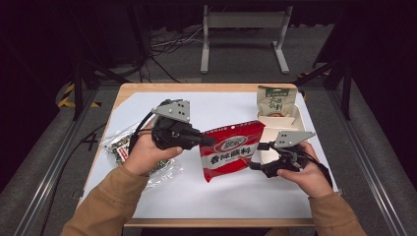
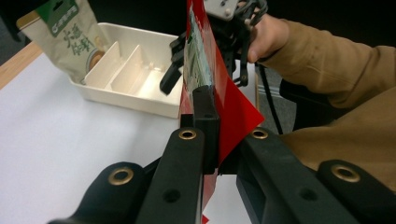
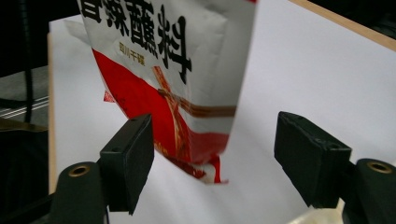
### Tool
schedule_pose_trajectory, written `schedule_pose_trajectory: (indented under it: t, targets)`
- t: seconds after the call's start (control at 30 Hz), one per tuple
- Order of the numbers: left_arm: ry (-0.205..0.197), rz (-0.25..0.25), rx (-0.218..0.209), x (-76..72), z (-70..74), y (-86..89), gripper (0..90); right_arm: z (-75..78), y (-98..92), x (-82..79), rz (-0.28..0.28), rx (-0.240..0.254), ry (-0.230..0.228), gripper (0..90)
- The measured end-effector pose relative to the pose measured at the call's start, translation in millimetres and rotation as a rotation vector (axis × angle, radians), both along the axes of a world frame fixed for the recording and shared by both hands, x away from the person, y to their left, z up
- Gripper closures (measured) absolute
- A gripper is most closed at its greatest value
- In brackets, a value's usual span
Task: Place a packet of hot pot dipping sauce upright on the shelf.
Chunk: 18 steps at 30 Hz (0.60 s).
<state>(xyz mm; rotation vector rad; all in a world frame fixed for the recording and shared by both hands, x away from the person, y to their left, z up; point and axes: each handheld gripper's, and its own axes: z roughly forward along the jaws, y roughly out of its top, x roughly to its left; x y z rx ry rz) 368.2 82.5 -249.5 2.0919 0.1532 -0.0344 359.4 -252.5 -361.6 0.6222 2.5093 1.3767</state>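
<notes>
left gripper is clamped on the left edge of the red sauce packet, holding it up off the white table. right gripper sits at the packet's right edge w/ jaws spread wide, nothing pinched; packet corner hangs between them. to do it well: keep left grip firm, slide right jaws square over the edge before closing, then carry it level toward the cream tray by the green pouch.

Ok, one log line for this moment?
left gripper: shut on red pouch | right gripper: open, pouch between jaws | tray: behind
</notes>
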Motion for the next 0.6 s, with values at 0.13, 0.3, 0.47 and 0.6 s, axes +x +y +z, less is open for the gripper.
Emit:
schedule_pose_trajectory:
  t: [0.13,0.3,0.47,0.6]
  targets:
    - [-0.008,-0.028,-0.005,-3.5,1.3,-3.6,89.3,-4.1,9.1,-1.8,0.08,0.007,-0.003,31.0]
    - [-0.03,-0.058,-0.003,-8.7,3.2,-7.7,89.4,-10.1,16.2,-1.8,0.143,0.013,-0.004,31.6]
    - [-0.037,-0.056,-0.014,-9.1,5.4,-7.5,89.4,-12.5,17.3,-2.3,0.167,0.02,-0.01,32.4]
    - [-0.044,-0.035,-0.029,-8.0,5.9,-5.3,89.4,-11.7,18.3,-4.4,0.174,0.003,-0.015,42.3]
